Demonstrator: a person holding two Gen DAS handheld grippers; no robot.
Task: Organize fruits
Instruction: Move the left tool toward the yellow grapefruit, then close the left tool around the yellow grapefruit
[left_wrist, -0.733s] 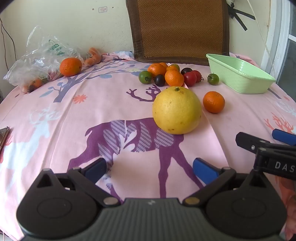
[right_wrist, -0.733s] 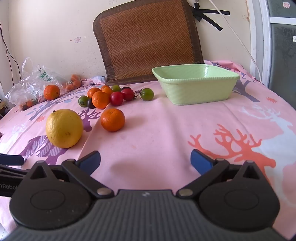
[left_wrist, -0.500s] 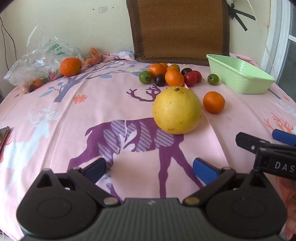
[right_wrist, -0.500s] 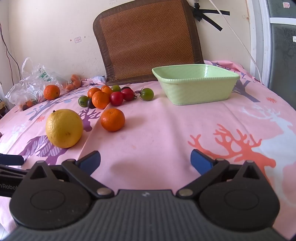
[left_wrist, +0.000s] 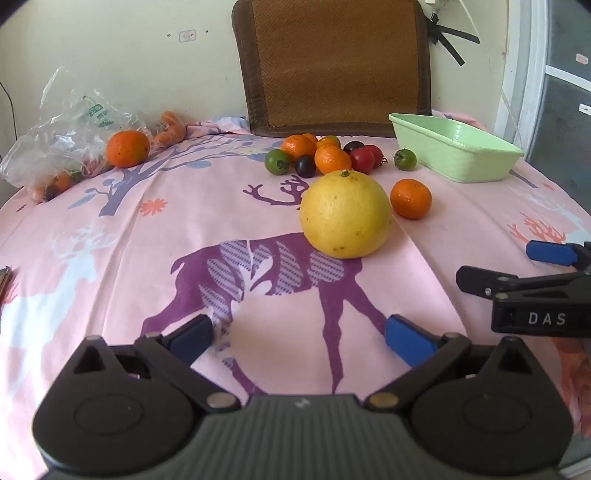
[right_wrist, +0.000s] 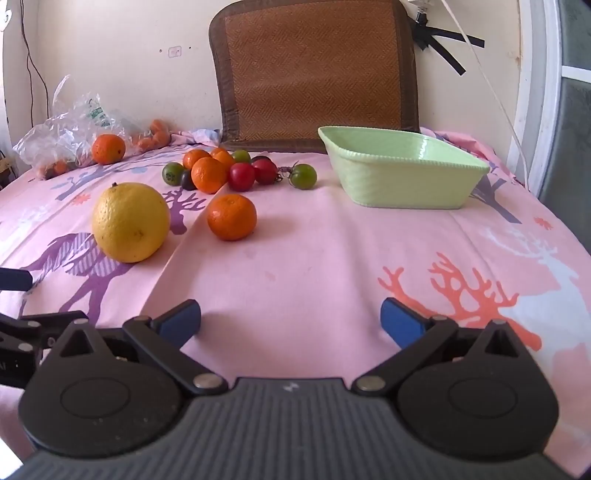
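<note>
1. Nothing has shifted since the earlier frames: both hand-held grippers and all the fruit keep the same places.
2. Pink cloth-covered surface (right_wrist: 332, 251), printed with purple, white and coral deer: carries everything listed below.
3. Brown woven mat (right_wrist: 314, 74): stands upright against the wall at the far edge.
4. Left hand-held gripper (left_wrist: 299, 332): jaws spread fully wide, nothing between the blue pads, held low over the purple deer print.
5. Right hand-held gripper (right_wrist: 291, 321): jaws likewise fully wide and empty, over bare pink cloth.
6. Crumpled clear plastic bag (left_wrist: 62, 144): far left corner, with small orange items inside.
7. Pale green rectangular plastic basket (right_wrist: 399, 177): far right, empty inside as far as can be seen.
8. Large yellow round citrus fruit (left_wrist: 345, 214): directly ahead of the left hand-held gripper, apart from it.
9. Lone orange mandarin (left_wrist: 410, 198): just beside the yellow fruit, towards the basket.
10. Second orange mandarin (left_wrist: 127, 148): touching the bag.
11. Cluster of mandarins and small red, green and dark tomatoes (right_wrist: 221, 170): behind the yellow fruit, left of the basket.
</note>
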